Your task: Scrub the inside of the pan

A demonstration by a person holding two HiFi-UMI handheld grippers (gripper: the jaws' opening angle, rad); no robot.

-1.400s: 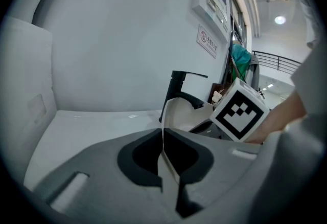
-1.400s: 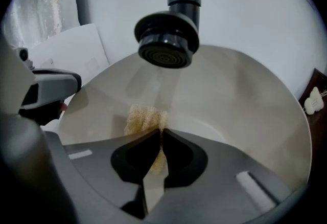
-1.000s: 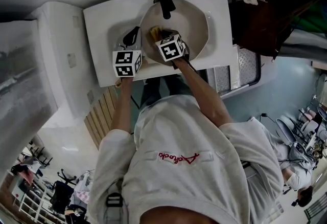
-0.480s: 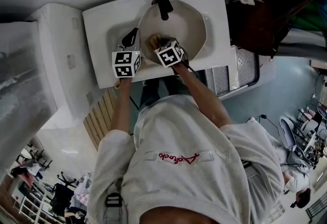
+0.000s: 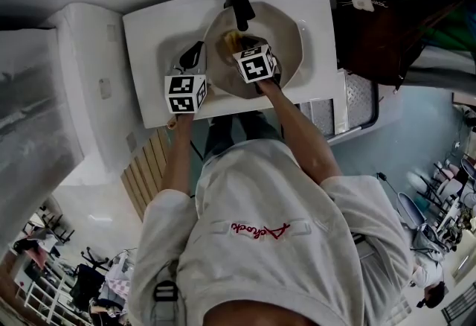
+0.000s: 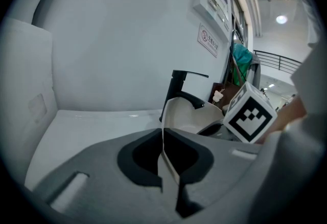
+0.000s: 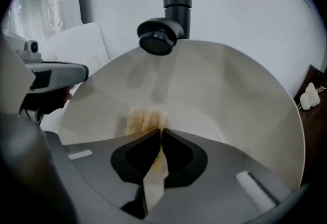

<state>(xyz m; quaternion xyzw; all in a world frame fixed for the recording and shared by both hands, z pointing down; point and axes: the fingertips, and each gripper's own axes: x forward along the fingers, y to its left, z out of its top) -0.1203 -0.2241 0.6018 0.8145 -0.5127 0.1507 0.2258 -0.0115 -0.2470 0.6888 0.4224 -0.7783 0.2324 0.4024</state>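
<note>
Scrubbing in progress. Nearest, the right gripper [image 7: 159, 135] has its jaws pressed together on a pale yellow scrubbing pad [image 7: 144, 119] and holds it against the inner surface of the pan [image 7: 230, 100]. The left gripper [image 6: 163, 138], jaws likewise closed, pinches the pan's thin rim and steadies it (the rim runs edge-on between the jaws). The pan sits on the white sink counter [image 5: 149, 42], directly under the black faucet [image 7: 168, 28], with its opening towards the person. Its inside is a smooth, matt cream-white. No residue or suds can be made out, and no water falls from the spout. Judged step: mid-scrub, with the pad near the lower middle of the inside. The next stroke calls for firm pressure carried across the rest of the surface, while the left grip resists the pan's turning. Behind is a plain white wall [image 6: 117, 39]
</note>
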